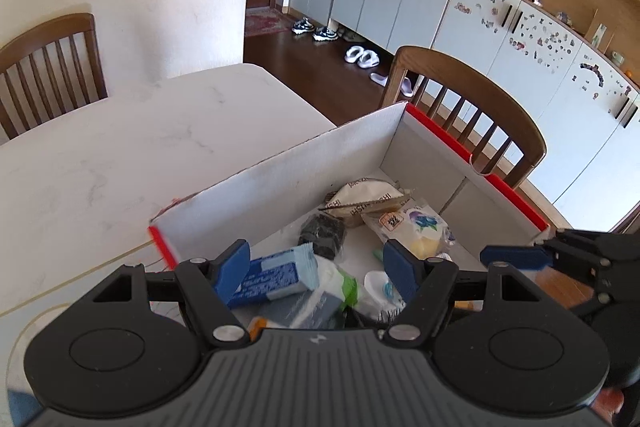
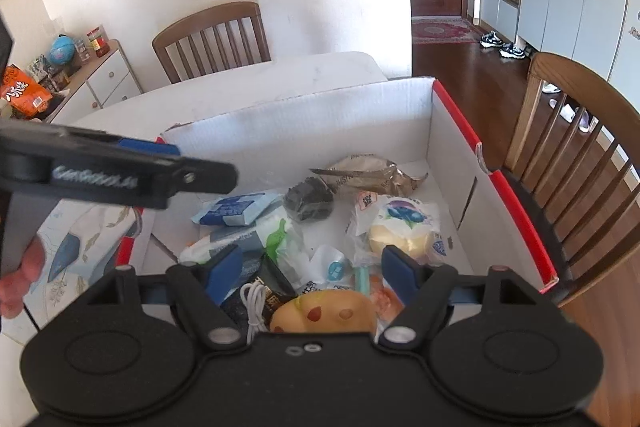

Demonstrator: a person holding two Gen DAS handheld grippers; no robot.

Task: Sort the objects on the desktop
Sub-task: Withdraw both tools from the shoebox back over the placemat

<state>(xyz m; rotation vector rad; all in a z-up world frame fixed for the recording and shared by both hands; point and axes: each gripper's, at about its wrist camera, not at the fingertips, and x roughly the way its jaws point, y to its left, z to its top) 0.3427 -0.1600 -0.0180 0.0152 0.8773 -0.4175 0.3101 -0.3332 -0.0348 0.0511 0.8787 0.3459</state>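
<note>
While both hover over the cardboard box [image 2: 304, 115] | left hand-held gripper [image 1: 316, 267] spread, empty | right hand-held gripper [image 2: 312, 267] spread, empty | blue packet [image 1: 276, 277] inside the box, beneath left one

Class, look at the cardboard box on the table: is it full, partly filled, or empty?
Partly filled. The cardboard box holds loose packets, among them a blue packet and a bread bag, across its floor, well below the rim.

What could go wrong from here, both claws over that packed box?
1. The two claws sit close: the left claw crosses just ahead of the right claw, so they could knock together.
2. Items overlap in the box; grabbing the blue packet may drag the green-and-white pack along.
3. The white cable lies loose and could snag a finger.
</note>
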